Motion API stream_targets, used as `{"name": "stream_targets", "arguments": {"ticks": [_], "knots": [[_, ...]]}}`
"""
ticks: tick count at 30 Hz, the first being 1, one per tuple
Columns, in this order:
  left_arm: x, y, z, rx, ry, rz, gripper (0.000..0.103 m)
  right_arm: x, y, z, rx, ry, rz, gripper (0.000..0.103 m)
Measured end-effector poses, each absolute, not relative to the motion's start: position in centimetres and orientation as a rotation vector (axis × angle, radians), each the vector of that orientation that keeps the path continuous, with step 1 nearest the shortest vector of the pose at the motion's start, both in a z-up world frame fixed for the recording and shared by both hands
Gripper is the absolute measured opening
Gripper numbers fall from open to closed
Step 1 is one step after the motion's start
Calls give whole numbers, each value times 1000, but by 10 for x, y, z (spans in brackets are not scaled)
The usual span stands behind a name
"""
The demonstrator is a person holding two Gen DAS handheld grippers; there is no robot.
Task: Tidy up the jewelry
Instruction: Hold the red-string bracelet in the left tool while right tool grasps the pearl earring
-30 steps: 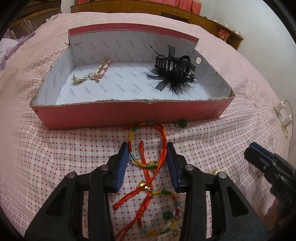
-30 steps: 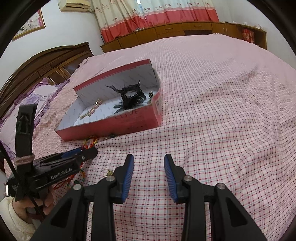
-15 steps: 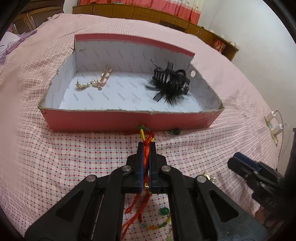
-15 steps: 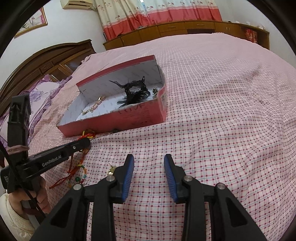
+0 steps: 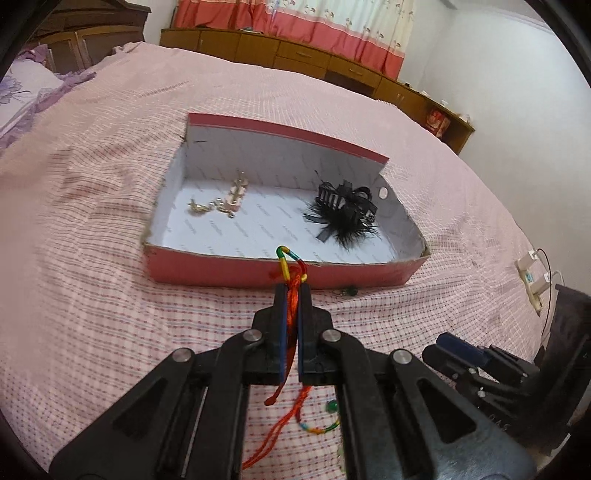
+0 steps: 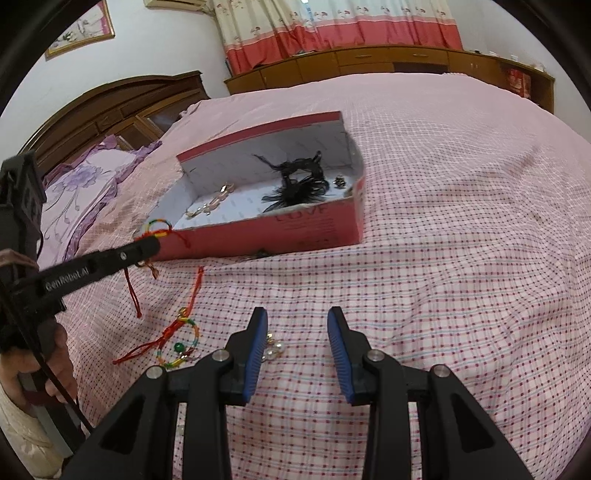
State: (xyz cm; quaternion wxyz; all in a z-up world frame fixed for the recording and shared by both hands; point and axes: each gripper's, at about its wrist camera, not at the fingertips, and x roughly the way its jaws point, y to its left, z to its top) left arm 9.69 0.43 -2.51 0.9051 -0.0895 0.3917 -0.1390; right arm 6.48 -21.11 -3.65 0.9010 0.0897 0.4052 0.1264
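Red-corded bracelet [image 5: 291,291] is hanging clamped in my fully closed left tool [image 5: 292,295], just before the pink box [image 5: 236,271]; my right tool [image 6: 297,332] is hovering part-open, gripping nothing, above the bed [image 6: 461,295].

A pink checked bedspread [image 6: 443,295], floral pillow [image 6: 85,184], curtains [image 5: 332,29].

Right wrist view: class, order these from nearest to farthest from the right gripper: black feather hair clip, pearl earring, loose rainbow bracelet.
1. pearl earring, beside the right gripper, by its left finger.
2. loose rainbow bracelet, farther left on the bedspread.
3. black feather hair clip, inside the red box.
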Motion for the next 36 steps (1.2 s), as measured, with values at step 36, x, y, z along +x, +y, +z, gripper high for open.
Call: {"name": "stream_targets", "arguments": {"ticks": [36], "knots": [[79, 26, -45, -186, 854, -259, 0, 79, -167, -67, 138, 890, 321, 18]]}}
